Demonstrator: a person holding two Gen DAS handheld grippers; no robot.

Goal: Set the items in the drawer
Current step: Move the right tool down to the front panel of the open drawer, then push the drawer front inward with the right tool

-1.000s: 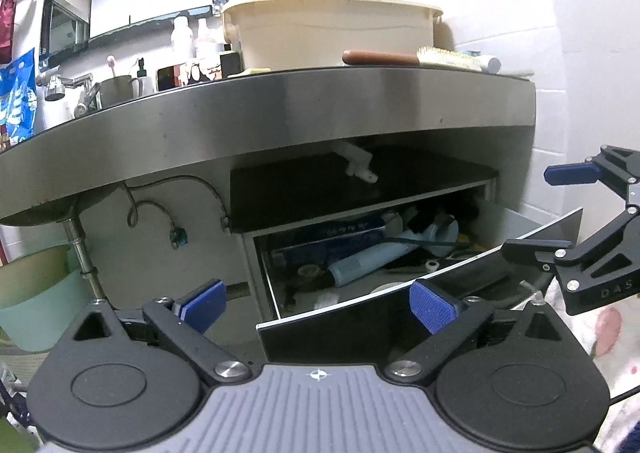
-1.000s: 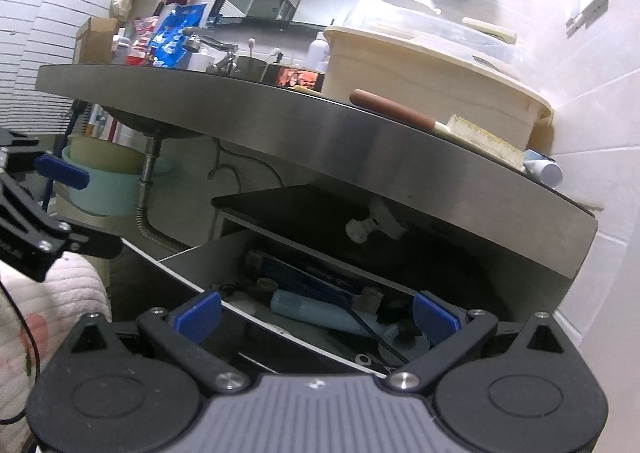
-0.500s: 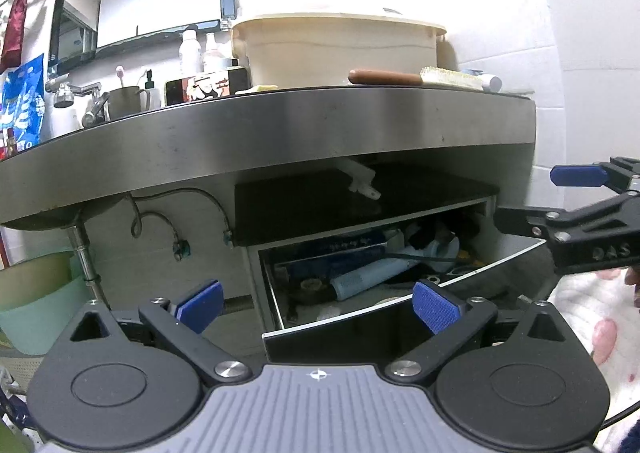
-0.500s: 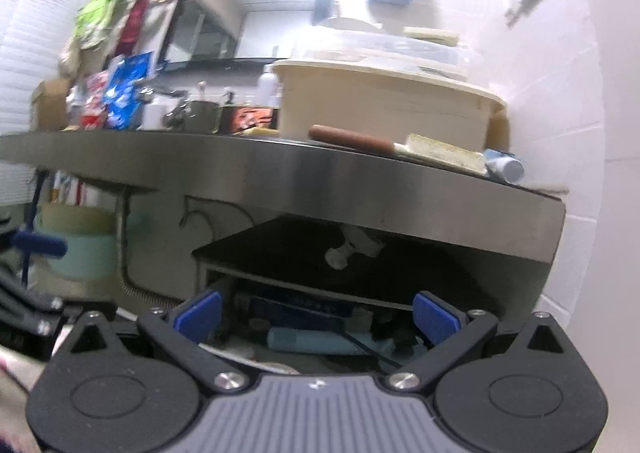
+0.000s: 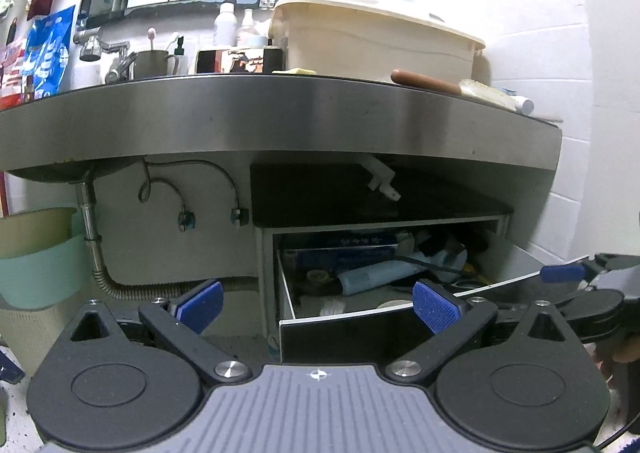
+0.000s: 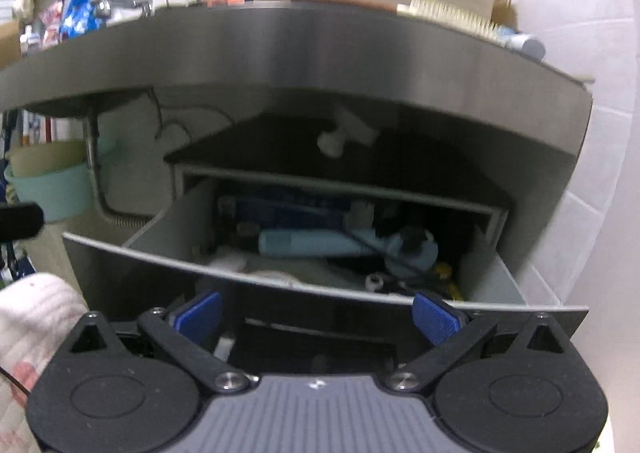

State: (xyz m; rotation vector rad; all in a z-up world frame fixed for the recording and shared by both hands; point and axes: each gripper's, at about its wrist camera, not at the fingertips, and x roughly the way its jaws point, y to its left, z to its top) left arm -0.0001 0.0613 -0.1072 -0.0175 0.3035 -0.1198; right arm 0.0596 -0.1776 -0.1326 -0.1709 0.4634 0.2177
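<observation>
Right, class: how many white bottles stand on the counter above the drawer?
2. A taller bottle stands left of a smaller bottle, both beside the cream tub at the back of the counter. More may hide behind the tub.

Blue fingers [image 5: 434, 311], black-fronted drawer [image 5: 360, 333], pale blue tube [image 5: 380, 277], steel-grey counter [image 5: 280, 117].
</observation>
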